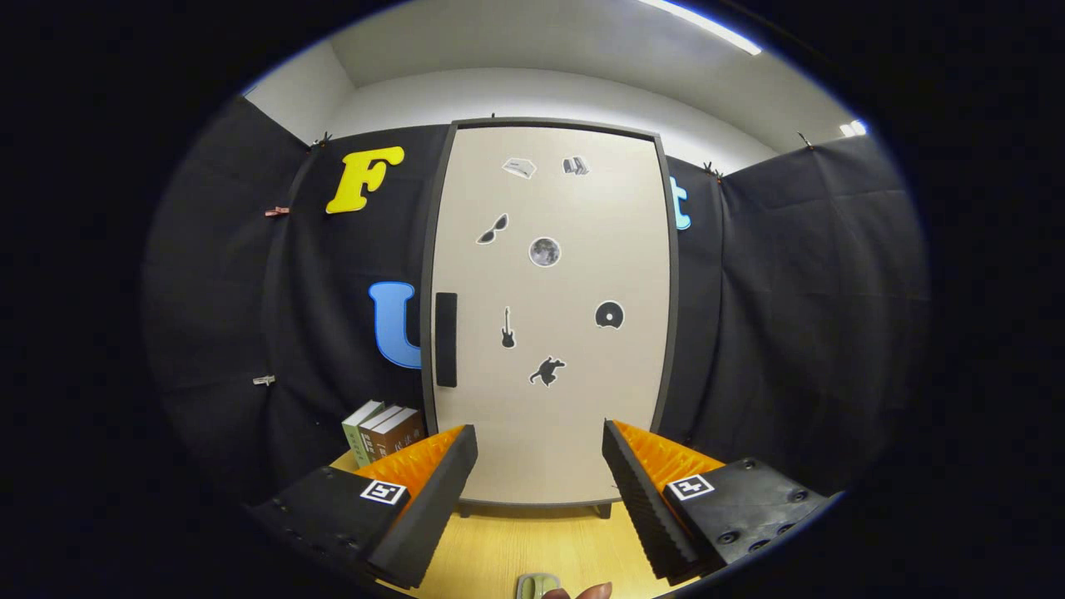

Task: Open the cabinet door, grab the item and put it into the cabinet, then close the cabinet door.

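Nothing looks done yet: cabinet door (549,312) shut, handle (446,339) untouched, gripper (539,474) wide open and empty, item possibly below the fingers.

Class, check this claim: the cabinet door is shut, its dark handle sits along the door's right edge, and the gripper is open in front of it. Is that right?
Not quite. In the gripper view the dark handle sits along the left edge of the cabinet door, on the side nearer the books. The rest holds: the door is shut and the gripper is open in front of it, holding nothing.
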The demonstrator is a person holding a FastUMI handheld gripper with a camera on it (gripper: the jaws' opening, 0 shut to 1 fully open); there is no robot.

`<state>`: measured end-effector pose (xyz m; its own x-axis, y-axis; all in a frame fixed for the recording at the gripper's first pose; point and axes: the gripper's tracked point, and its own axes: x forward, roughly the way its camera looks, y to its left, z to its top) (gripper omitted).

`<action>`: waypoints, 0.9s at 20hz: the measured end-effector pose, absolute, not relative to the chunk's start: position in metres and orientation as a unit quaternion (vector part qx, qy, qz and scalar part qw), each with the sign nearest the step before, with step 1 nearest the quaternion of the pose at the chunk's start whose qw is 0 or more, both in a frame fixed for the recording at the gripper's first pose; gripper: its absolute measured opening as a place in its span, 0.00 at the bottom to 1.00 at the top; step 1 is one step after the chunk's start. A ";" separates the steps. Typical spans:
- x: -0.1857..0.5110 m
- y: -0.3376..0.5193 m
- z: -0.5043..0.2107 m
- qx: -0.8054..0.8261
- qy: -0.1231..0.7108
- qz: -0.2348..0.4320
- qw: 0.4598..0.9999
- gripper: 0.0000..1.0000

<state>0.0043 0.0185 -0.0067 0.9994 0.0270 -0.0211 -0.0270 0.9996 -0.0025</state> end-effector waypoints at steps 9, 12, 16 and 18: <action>0.054 0.070 0.016 0.002 -0.006 0.035 0.999 0.97; 0.091 0.101 0.020 0.012 -0.009 0.047 0.999 0.98; 0.138 0.129 0.016 0.010 -0.008 0.048 0.999 0.97; 0.160 0.138 0.012 0.010 -0.004 0.045 0.999 0.98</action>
<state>0.1598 0.1377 0.0117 0.9959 0.0904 0.0094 -0.0906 0.9957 0.0200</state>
